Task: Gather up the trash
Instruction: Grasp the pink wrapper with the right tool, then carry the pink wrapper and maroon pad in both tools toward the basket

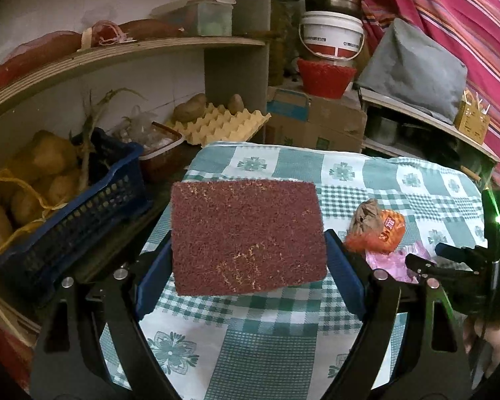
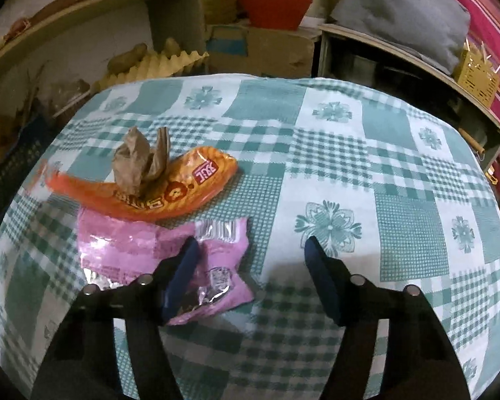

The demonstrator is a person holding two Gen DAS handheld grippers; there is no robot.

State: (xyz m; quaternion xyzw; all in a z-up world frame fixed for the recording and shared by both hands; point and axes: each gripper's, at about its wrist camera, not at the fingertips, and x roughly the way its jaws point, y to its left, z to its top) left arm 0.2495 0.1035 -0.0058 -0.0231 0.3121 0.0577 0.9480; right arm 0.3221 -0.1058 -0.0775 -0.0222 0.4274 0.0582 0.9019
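A: Tablecloth (image 2: 333, 173) colours?
B: Teal-green and white, gingham checks mixed with plain squares and flower motifs.
A: Wrappers on the tablecloth?
B: Orange wrapper (image 2: 170, 190) with a red and white logo patch; crumpled paper (image 2: 140, 163) on it is dull brown. Just beside it, nearer the camera, pink wrapper (image 2: 133, 250) with a silver foil inside and a barcode strip.
A: Pad (image 1: 246, 236) above the tablecloth?
B: Dark maroon, speckled with yellowish flecks. Finger pads (image 1: 153, 276) either side are dark blue on black arms.
A: Beyond the tablecloth?
B: Yellow egg tray (image 1: 226, 123), dark blue crate (image 1: 83, 210), red basket (image 1: 325, 76), white bucket (image 1: 331, 33) with a red band, pink striped curtain (image 1: 450, 16).
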